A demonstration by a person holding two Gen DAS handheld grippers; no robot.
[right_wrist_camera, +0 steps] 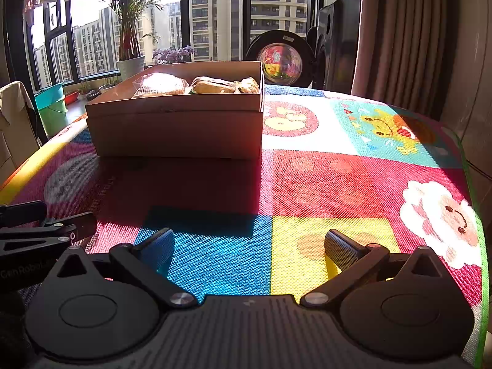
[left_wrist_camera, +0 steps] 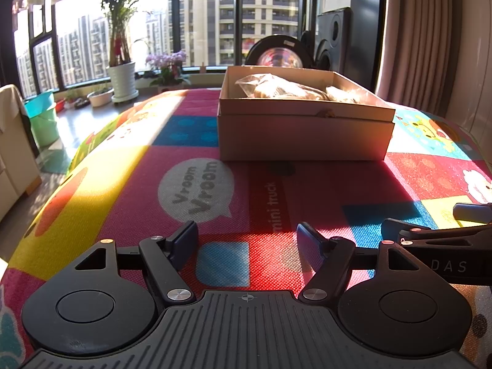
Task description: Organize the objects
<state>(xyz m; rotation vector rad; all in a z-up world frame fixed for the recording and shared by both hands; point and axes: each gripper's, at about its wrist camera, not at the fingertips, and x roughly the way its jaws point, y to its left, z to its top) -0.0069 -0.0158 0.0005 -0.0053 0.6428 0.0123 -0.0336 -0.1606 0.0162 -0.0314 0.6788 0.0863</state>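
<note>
An open cardboard box (left_wrist_camera: 304, 135) (right_wrist_camera: 175, 129) stands on the colourful play mat (left_wrist_camera: 196, 184) (right_wrist_camera: 338, 178), holding several clear bags of baked goods (left_wrist_camera: 276, 87) (right_wrist_camera: 196, 86). My left gripper (left_wrist_camera: 247, 240) is open low over the mat, well short of the box, with nothing between its blue pads. My right gripper (right_wrist_camera: 249, 243) is open too, empty, over blue and yellow squares, the box ahead to its left. Each gripper shows at the edge of the other's view, the right one (left_wrist_camera: 430, 236) and the left one (right_wrist_camera: 40, 227).
A washing machine door (left_wrist_camera: 281, 52) (right_wrist_camera: 281, 61) and dark speakers (left_wrist_camera: 335, 40) stand behind the box. Potted plants (left_wrist_camera: 121, 46) and a green bin (left_wrist_camera: 41, 113) sit by the windows on the left. Curtains (right_wrist_camera: 406, 40) hang on the right. The mat's green edge (right_wrist_camera: 473, 184) runs down the right.
</note>
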